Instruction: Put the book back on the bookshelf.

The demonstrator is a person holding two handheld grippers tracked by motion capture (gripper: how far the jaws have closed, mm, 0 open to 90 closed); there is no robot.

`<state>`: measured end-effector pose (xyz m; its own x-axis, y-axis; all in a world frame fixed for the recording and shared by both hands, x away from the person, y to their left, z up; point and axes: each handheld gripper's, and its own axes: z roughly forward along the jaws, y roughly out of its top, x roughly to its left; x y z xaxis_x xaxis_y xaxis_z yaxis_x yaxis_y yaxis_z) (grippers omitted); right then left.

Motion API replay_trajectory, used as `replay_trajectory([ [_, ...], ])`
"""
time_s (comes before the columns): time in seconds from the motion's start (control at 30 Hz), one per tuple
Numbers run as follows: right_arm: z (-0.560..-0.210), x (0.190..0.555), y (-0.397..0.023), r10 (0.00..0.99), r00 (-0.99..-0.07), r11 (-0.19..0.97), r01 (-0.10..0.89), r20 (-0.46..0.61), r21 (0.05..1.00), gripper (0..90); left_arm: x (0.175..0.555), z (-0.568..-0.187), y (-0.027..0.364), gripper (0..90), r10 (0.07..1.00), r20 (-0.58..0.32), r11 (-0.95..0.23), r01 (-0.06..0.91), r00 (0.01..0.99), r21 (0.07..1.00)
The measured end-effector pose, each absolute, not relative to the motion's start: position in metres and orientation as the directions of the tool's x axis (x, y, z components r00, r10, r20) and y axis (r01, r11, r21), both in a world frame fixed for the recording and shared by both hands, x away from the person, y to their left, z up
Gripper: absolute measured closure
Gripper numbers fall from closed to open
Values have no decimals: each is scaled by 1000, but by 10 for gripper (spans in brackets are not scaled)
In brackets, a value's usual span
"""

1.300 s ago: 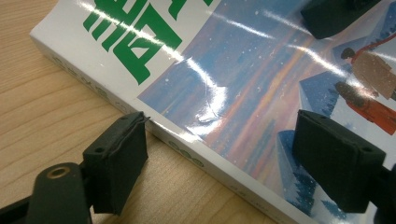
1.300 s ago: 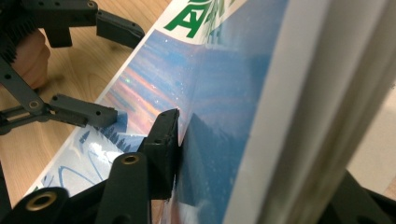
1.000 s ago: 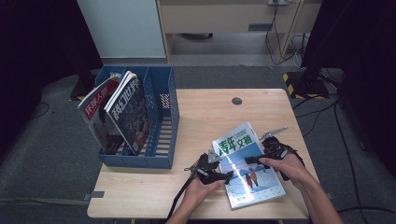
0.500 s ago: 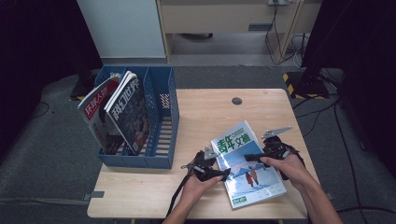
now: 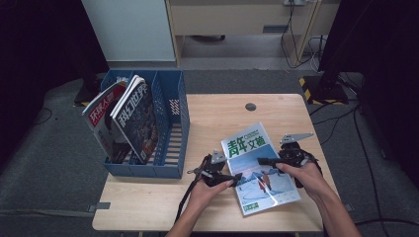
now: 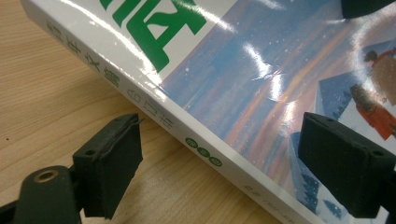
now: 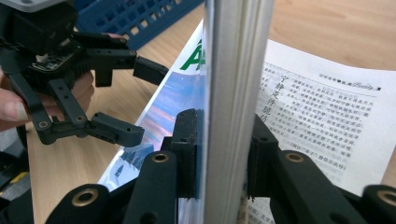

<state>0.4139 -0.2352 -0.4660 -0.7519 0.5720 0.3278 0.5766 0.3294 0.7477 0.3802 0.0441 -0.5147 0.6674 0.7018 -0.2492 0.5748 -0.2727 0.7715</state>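
Now the right gripper (image 7: pixel 219 158) pinches the glossy green-titled magazine (image 5: pixel 259 168); the left gripper (image 6: pixel 233 170), jaws wide around its spine, should squeeze gently.

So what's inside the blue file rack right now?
Two magazines lean in the blue rack's left compartments; the right-hand slot looks empty. Their lower ends, and the rack floor beneath them, are hidden behind the front wall.

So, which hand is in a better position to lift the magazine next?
The right. The right gripper already has its jaws clamped on the magazine edge, while the left gripper jaws stand open astride the spine, not pressing it.
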Motion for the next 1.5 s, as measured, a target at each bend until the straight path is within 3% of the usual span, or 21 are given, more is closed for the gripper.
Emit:
replay_trajectory([
  [0.93, -444, 414, -228, 572, -772, 261, 493, 279, 830, 713, 397, -508, 43, 89, 666, -290, -253, 574, 687, 779],
  [1.5, -438, 412, -222, 559, -787, 263, 466, 260, 845, 717, 407, -518, 38, 48, 580, -427, -198, 629, 693, 752],
])
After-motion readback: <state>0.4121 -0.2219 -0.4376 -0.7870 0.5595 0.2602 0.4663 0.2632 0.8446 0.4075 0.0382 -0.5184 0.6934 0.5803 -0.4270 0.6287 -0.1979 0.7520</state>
